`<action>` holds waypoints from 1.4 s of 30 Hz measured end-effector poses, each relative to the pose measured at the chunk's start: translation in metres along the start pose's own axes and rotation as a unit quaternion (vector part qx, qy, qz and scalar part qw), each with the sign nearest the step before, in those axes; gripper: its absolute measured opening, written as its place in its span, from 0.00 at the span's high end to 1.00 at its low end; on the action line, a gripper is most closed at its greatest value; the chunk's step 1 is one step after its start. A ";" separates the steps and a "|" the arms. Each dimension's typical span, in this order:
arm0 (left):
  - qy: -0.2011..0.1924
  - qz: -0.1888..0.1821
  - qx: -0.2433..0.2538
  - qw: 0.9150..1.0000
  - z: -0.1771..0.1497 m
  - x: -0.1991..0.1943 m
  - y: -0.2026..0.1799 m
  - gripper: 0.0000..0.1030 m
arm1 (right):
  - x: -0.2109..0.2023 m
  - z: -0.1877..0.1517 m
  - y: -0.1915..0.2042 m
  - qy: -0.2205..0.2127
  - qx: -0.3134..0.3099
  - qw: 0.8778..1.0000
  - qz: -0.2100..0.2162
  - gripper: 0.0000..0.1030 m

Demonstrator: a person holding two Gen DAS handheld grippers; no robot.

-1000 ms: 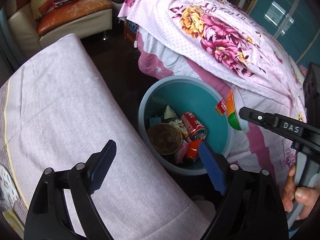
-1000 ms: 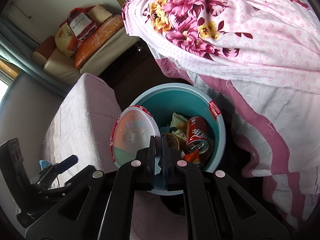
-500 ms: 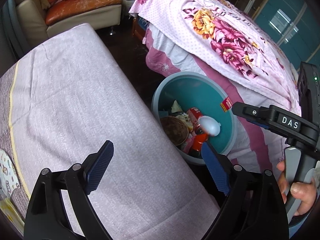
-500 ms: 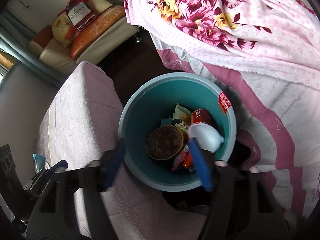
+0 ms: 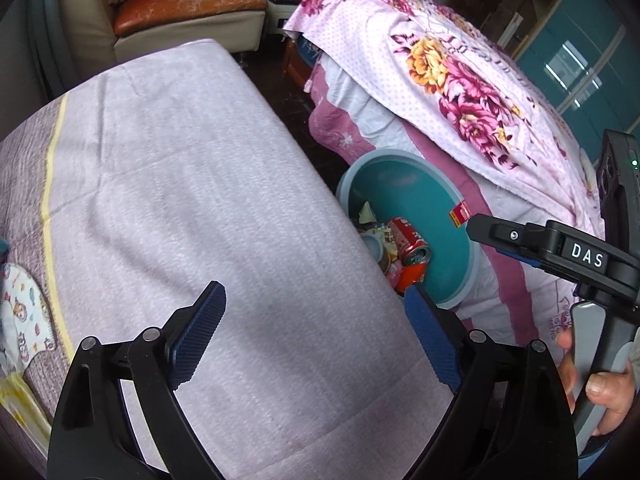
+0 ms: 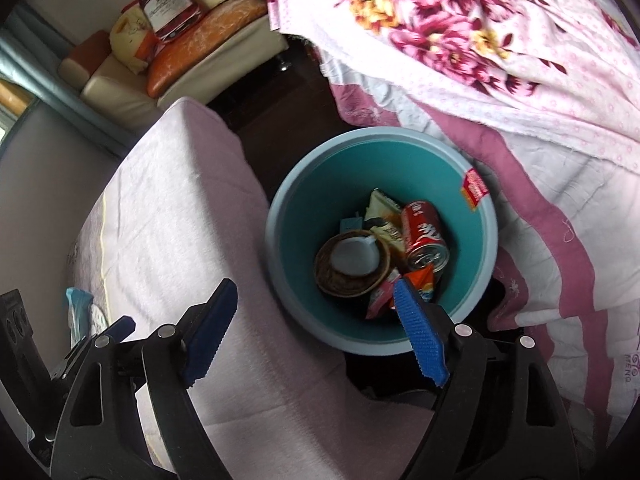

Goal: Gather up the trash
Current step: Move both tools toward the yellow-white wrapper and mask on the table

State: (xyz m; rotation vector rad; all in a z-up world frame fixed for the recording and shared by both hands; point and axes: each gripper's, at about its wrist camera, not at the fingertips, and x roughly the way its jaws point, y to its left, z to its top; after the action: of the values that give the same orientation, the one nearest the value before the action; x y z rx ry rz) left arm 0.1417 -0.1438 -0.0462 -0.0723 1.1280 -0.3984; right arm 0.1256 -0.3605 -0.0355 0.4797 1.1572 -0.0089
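A teal trash bin (image 6: 476,236) stands on the floor between the pink-covered table and the bed; it also shows in the left wrist view (image 5: 444,216). Inside lie a red soda can (image 6: 424,236), a white plastic bowl (image 6: 354,256) upside down in a brown bowl (image 6: 348,280), and wrappers (image 6: 416,280). The can shows in the left wrist view too (image 5: 410,240). My right gripper (image 6: 316,332) is open and empty above the bin's near rim. My left gripper (image 5: 316,336) is open and empty over the table; the right gripper's body (image 5: 560,248) shows at its right.
The pink cloth-covered table (image 5: 180,200) fills the left side. A bed with a floral quilt (image 6: 480,40) is on the right. A sofa with cushions and a bag (image 6: 172,12) stands at the back. A blue-white item (image 6: 78,308) lies on the table's left.
My right gripper opened and let go of the white bowl, which fell into the bin and settled in the brown bowl. My left gripper moved left over the table.
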 end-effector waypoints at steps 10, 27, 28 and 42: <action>-0.019 0.008 -0.040 0.999 -0.025 -0.033 0.045 0.11 | -0.008 -0.019 0.052 0.006 -0.046 0.999 0.002 0.24; -0.046 0.064 -0.138 0.987 -0.091 -0.106 0.148 0.11 | 0.012 -0.075 0.157 0.071 -0.150 0.986 0.031 0.22; -0.048 0.069 -0.142 0.986 -0.094 -0.109 0.153 0.11 | 0.013 -0.079 0.161 0.072 -0.153 0.985 0.032 0.22; -0.011 0.117 -0.219 0.969 -0.136 -0.101 0.211 0.11 | 0.029 -0.107 0.196 0.100 -0.195 0.975 0.038 0.22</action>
State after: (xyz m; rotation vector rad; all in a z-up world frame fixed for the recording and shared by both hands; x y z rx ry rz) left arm 0.0419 0.1061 -0.0718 -0.3268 1.1710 0.0670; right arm 0.0929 -0.1378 -0.0238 0.1775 1.3005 0.3338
